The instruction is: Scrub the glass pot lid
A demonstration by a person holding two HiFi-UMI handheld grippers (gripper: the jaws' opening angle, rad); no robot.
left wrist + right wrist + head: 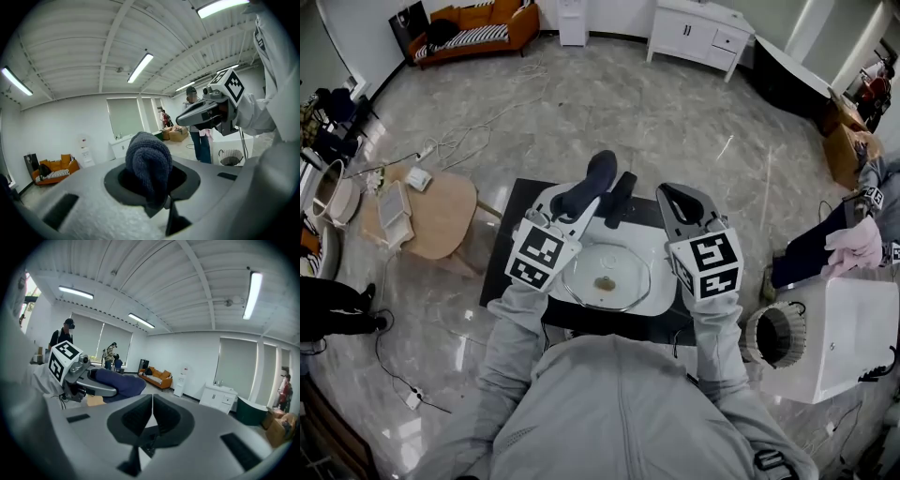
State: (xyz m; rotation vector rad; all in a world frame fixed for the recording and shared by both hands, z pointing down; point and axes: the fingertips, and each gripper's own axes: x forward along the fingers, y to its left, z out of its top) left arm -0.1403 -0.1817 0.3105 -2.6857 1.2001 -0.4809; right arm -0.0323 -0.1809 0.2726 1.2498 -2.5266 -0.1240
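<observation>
The glass pot lid (606, 277) lies flat in a white basin (654, 246) on the black table (504, 255); a brownish spot sits at its middle. Both grippers are held above the basin and tilted up toward the ceiling. My left gripper (581, 200) is shut on a dark blue-grey knitted cloth (591, 178), and in the left gripper view the cloth (149, 161) bulges out between the jaws. My right gripper (681, 195) hangs over the basin's right side. Its jaws (152, 414) are pressed together with nothing between them.
A black object (621, 197) lies at the basin's far edge. A round wooden side table (441, 214) stands to the left. A white appliance (848, 333) and a basket (776, 336) stand to the right, with another person (853, 239) beyond them. Cables run across the floor.
</observation>
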